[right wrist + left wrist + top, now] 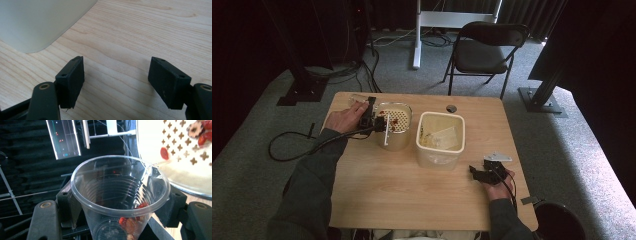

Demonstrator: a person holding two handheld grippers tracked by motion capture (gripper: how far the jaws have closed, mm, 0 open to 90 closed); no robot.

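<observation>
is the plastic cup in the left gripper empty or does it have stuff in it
Not empty, nearly so. A few red pieces sit at the bottom of the clear cup, which the left gripper clamps beside the perforated strainer holding more red pieces.

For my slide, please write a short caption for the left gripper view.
Left gripper clamps a clear plastic cup holding a few red pieces, beside a perforated strainer.

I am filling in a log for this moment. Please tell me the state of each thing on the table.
clear plastic cup: tipped, few red pieces inside
left gripper: shut on the cup
strainer bowl: upright, holds red pieces
cream bin: upright, open
right gripper: open, empty, over the table
</observation>
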